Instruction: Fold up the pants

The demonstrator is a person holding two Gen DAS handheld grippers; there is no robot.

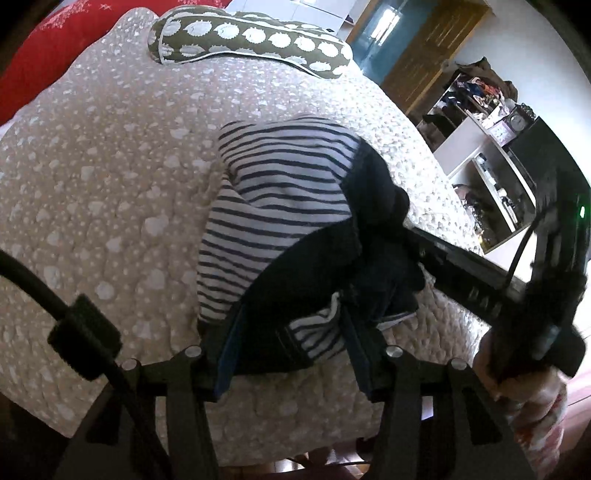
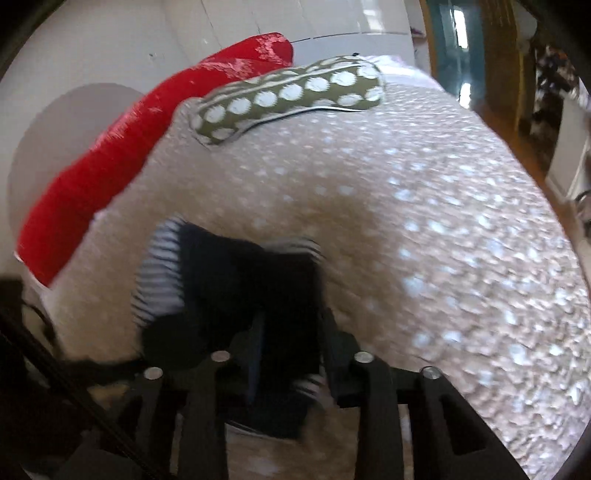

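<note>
Looking down past my left claw, I see its two dark fingers spread apart with the near edge of the pants lying between them; whether the pads press the cloth I cannot tell. The pants sit bunched on the bedspread, just ahead of me, their long axis running from my fingertips away toward the far pillow. They are soft knit, white with thin navy stripes, with a plain navy panel folded over the near right side in rumpled lumps.

My right claw points steeply down onto the same heap from the right. In its own blurred view the fingers stand apart with dark cloth between them, and I cannot tell whether they pinch it. From the left view its long black body slants in from the right, a cable trailing and a patterned sleeve behind it.

The bedspread is beige, quilted and pebbly, scattered with pale spots. Farther off lies the olive bolster pillow with white dots, then a red blanket along the bed's edge, and beyond it open shelves and a wooden door.
</note>
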